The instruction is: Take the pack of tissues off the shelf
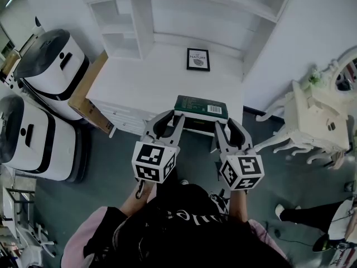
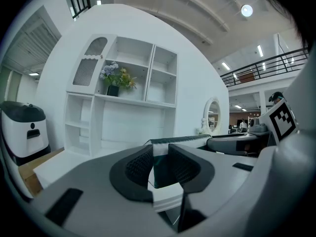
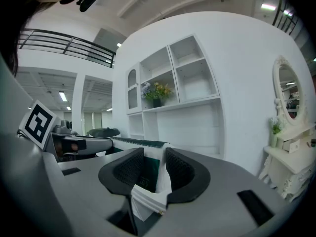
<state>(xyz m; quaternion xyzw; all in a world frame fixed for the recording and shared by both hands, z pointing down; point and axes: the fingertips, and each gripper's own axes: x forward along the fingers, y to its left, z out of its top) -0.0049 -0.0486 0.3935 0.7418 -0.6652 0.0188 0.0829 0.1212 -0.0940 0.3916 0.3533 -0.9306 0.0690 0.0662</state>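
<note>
1 tissue pack [image 1: 201,106], left claw [image 1: 174,118], right claw [image 1: 225,125] gripping

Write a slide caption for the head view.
Left gripper and right gripper clamp a green tissue pack at the front edge of the white desk.

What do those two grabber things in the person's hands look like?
The left gripper and right gripper are light grey plastic, with curved jaws lined with black ribbed pads. Each carries a white cube with black square markers. The person wears pink sleeves and a black top.
</note>
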